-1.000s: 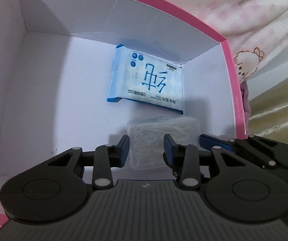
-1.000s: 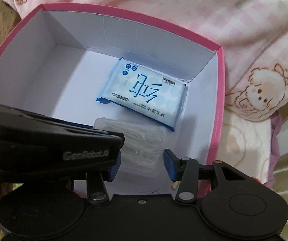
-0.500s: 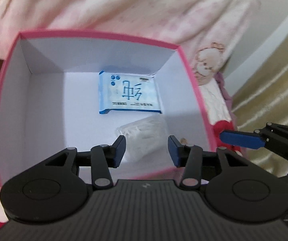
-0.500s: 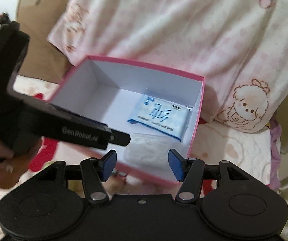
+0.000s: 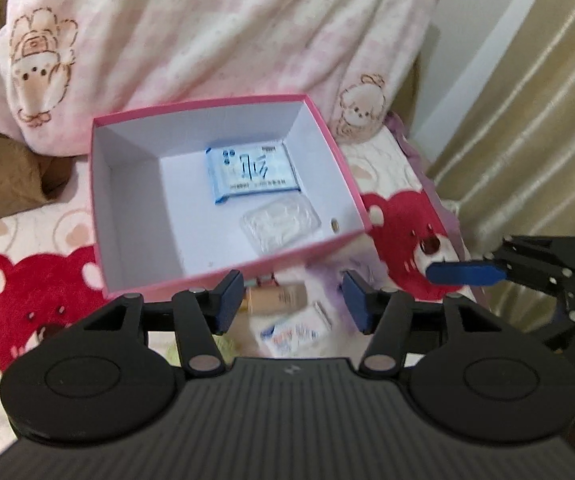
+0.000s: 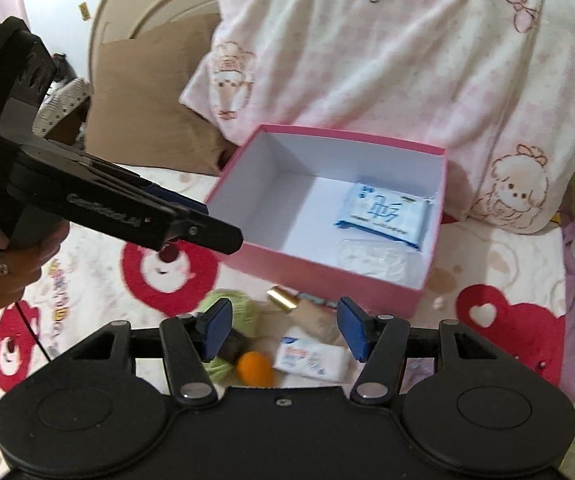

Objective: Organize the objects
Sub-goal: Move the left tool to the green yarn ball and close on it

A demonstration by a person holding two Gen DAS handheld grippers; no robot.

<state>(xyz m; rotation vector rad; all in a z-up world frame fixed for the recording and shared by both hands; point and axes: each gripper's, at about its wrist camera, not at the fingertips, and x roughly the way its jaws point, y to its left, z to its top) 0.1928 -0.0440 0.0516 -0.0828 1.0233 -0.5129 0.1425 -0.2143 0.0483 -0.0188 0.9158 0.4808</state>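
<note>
Both grippers hang above the bed, clear of the pink box [image 6: 329, 276]. The left gripper [image 5: 292, 300] and the right gripper [image 6: 283, 330] each have their jaws partly apart, having just been opening, with nothing between the pads. Inside the box, a blue wet-wipes pack [image 6: 385, 216] lies by the far right corner and a clear plastic case [image 5: 281, 224] sits just in front of it. Still outside, near the box's front wall, lie a gold-capped tube [image 6: 287, 300], a small white packet [image 6: 313, 358], an orange ball [image 6: 253, 368] and a green ball [image 6: 223, 304]. They are crowded, so a descending jaw could nudge a ball rolling or pinch two items at once.
</note>
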